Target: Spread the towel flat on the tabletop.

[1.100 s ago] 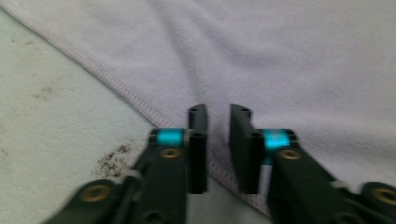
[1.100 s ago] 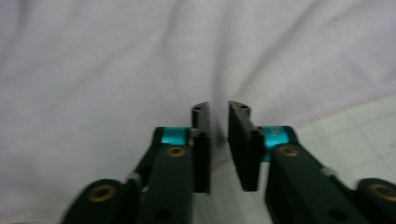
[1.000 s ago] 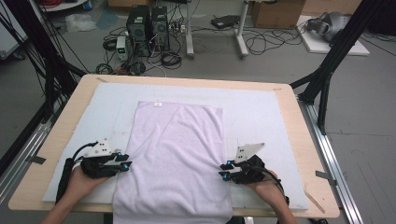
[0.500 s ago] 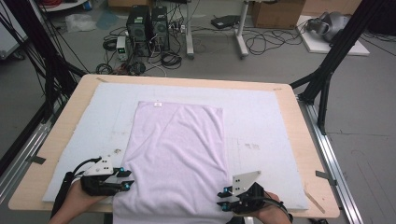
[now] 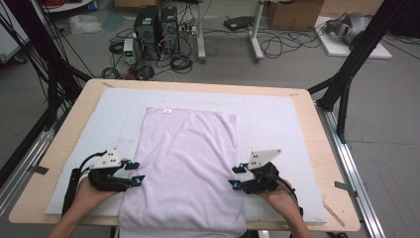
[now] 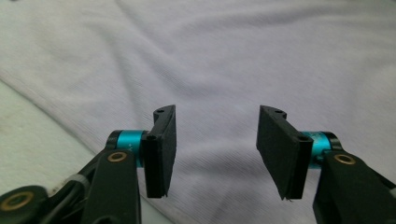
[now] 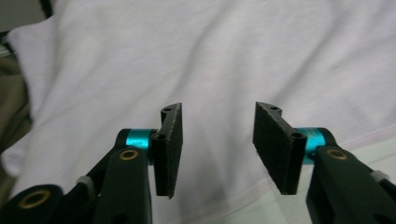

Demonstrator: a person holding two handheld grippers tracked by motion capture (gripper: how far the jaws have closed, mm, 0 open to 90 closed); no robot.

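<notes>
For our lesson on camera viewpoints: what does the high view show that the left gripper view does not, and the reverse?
High view alone: the whole wooden table, the computer towers on the floor, both hands, the right gripper. Left gripper view alone: the ribbed weave of the cloth and the open jaws' flat black pads close up. Both: the pale lilac cloth and the left gripper.

Right tool (image 7: 217, 149), jaws apart, over pale cloth (image 7: 196, 56)

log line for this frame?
left tongs: open, at cloth's left edge | right tongs: open, at right edge | cloth: flat on mat, ungripped
</notes>
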